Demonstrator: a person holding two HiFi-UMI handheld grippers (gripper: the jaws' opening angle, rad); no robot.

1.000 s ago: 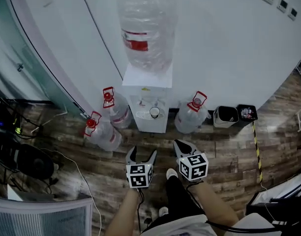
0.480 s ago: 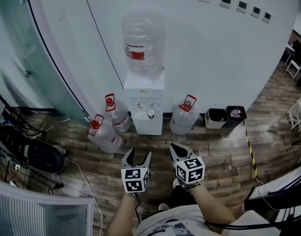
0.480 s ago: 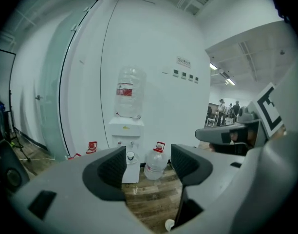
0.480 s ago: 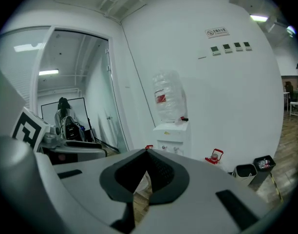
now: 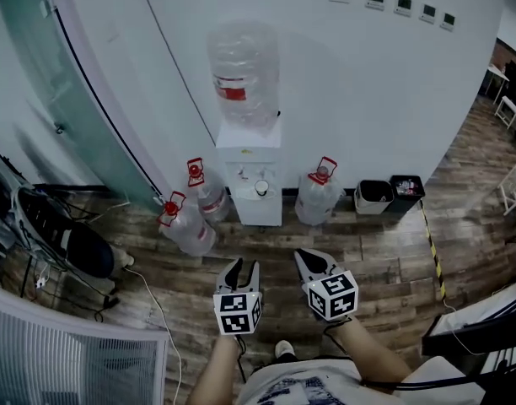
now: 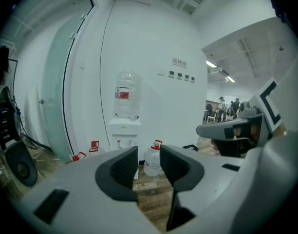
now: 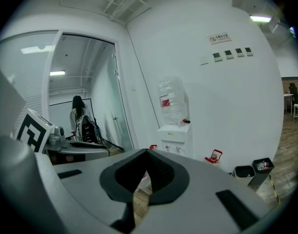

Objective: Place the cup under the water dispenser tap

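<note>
A white water dispenser (image 5: 252, 180) with a clear bottle (image 5: 244, 74) on top stands against the wall. A small white cup (image 5: 261, 189) sits in its recess under the taps. Both grippers hang well short of it over the wooden floor. My left gripper (image 5: 244, 267) holds nothing; its jaws have just been closing and a narrow gap still shows between them (image 6: 149, 152). My right gripper (image 5: 309, 257) has its fingertips together and is empty (image 7: 148, 152). The dispenser (image 6: 123, 128) is far ahead in the left gripper view and also appears as the dispenser (image 7: 174, 133) in the right gripper view.
Three water jugs with red caps stand on the floor beside the dispenser: two on its left (image 5: 189, 226) (image 5: 206, 194), one on its right (image 5: 317, 194). Two small bins (image 5: 374, 197) (image 5: 407, 191) sit against the wall. A glass partition, bag (image 5: 72, 243) and cables lie left.
Both grippers have drawn back from the dispenser, which looks smaller and farther. The left jaws have narrowed from wide open. The cup stays under the taps.
</note>
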